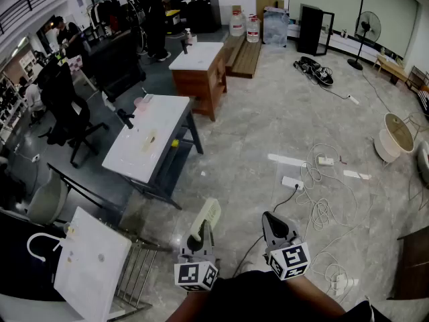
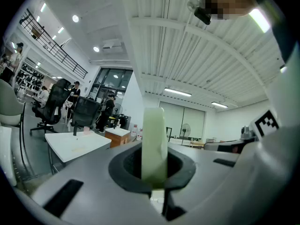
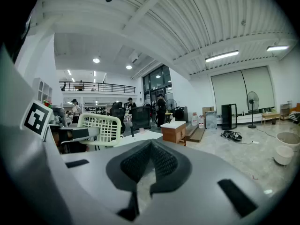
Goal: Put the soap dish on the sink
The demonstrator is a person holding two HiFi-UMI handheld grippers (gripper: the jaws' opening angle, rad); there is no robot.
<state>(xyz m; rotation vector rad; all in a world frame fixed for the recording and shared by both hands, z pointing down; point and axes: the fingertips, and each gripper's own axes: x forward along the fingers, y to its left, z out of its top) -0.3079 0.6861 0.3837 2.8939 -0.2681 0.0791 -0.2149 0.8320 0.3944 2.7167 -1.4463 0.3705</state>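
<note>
My left gripper (image 1: 200, 237) is shut on a pale green slatted soap dish (image 1: 206, 218), which sticks up and forward from its jaws low in the head view. The left gripper view shows the soap dish (image 2: 154, 144) edge-on and upright, pinched between the pads. In the right gripper view the soap dish (image 3: 99, 128) shows at the left. My right gripper (image 1: 271, 221) hovers beside it to the right, shut with nothing between its pads (image 3: 164, 161). A white sink counter (image 1: 157, 139) with a black faucet (image 1: 125, 118) stands ahead to the left, well away from both grippers.
A second white-topped wooden cabinet (image 1: 199, 69) stands farther back. A white panel on a wire rack (image 1: 94, 267) is at lower left, with black office chairs (image 1: 64, 106) behind it. Cables and power strips (image 1: 315, 180) litter the floor on the right. People stand at the far back.
</note>
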